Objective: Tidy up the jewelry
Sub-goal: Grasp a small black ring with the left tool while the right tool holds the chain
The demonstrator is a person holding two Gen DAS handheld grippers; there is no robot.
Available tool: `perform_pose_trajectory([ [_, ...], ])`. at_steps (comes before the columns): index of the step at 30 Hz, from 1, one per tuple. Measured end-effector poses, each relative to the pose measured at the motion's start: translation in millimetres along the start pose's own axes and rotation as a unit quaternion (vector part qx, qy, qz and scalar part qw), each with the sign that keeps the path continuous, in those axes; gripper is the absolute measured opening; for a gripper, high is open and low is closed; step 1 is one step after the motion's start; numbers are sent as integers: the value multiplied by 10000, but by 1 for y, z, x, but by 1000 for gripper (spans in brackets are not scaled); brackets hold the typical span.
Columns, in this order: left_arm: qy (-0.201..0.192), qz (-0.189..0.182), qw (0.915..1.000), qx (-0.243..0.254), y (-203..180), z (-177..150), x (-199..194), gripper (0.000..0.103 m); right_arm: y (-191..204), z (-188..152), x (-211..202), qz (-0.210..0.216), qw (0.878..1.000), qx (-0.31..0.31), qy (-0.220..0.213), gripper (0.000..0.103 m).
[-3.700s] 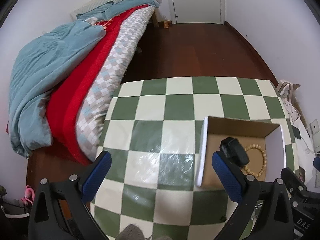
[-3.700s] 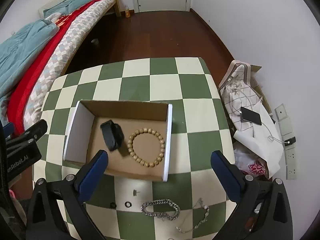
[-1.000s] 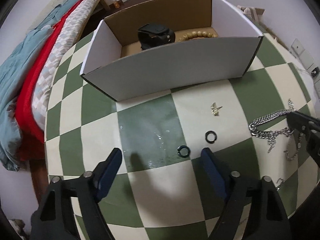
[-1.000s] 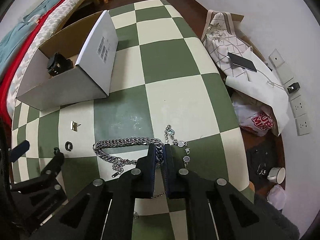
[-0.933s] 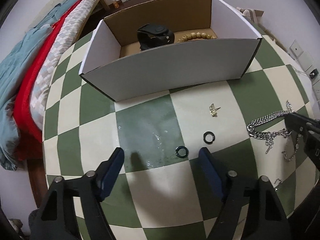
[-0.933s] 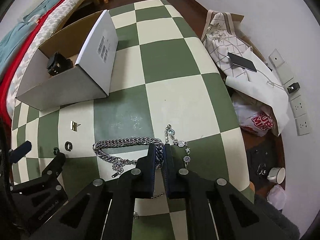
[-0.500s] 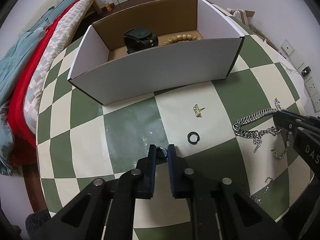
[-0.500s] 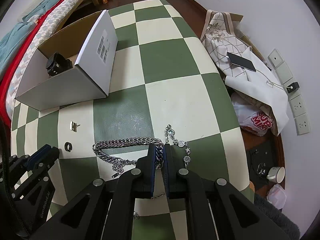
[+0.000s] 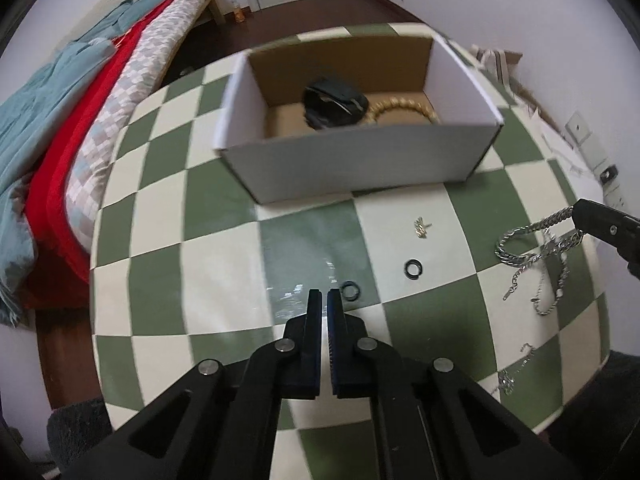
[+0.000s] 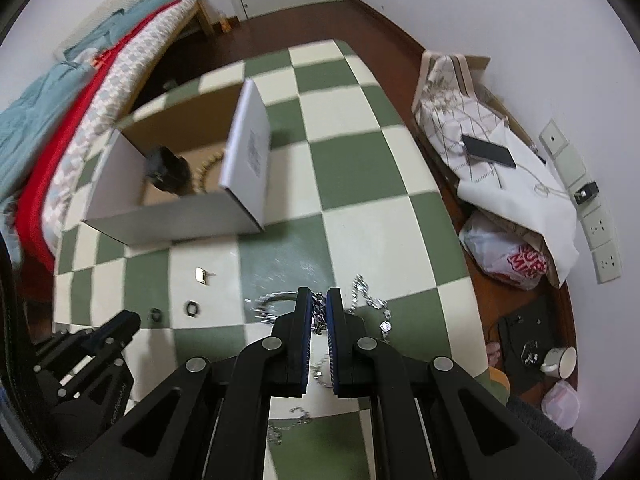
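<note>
A box [image 9: 352, 160] stands toward the table's [image 9: 224, 264] far edge, a watch [image 9: 334, 100] and bead bracelet [image 9: 400, 104] inside. Nearer lie two rings [image 9: 413, 269] and, rightward, chains [image 9: 532, 248].

The table [image 9: 160, 216] has a green and cream check pattern, and the box [image 9: 360, 164] on it is white outside and brown inside. The chain [image 9: 532, 240] is silver, the two rings [image 9: 414, 269] are black, and the beads [image 9: 404, 103] are golden. The bed [image 9: 132, 80] has a teal blanket, a red cover and a sheet with grey and white diamonds.
</note>
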State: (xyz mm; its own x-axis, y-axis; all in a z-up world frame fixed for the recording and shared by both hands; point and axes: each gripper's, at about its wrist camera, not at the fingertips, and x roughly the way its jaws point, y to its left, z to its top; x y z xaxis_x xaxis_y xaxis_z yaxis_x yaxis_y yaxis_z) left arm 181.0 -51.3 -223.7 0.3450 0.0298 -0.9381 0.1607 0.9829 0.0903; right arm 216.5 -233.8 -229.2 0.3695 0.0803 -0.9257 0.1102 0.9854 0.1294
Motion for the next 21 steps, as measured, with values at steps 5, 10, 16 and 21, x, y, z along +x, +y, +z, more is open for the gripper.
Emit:
perform_pose_trajectory([
  [5,-186,-43,9993,-326,33,0,-26,1,9,6,-29,153,9996,-52,-237,8],
  [10,-277,-180,9978,-572,53,0,-40,1,13,9,-50,309,9987,-23,-395,7],
  [16,-139,-326,9980,-515,35,3,-12,43,20,7,-50,317,9987,-97,-392,0],
  [21,-51,-209,9995,-225,11,4,16,77,12,1,-25,570,9983,68,-23,0],
])
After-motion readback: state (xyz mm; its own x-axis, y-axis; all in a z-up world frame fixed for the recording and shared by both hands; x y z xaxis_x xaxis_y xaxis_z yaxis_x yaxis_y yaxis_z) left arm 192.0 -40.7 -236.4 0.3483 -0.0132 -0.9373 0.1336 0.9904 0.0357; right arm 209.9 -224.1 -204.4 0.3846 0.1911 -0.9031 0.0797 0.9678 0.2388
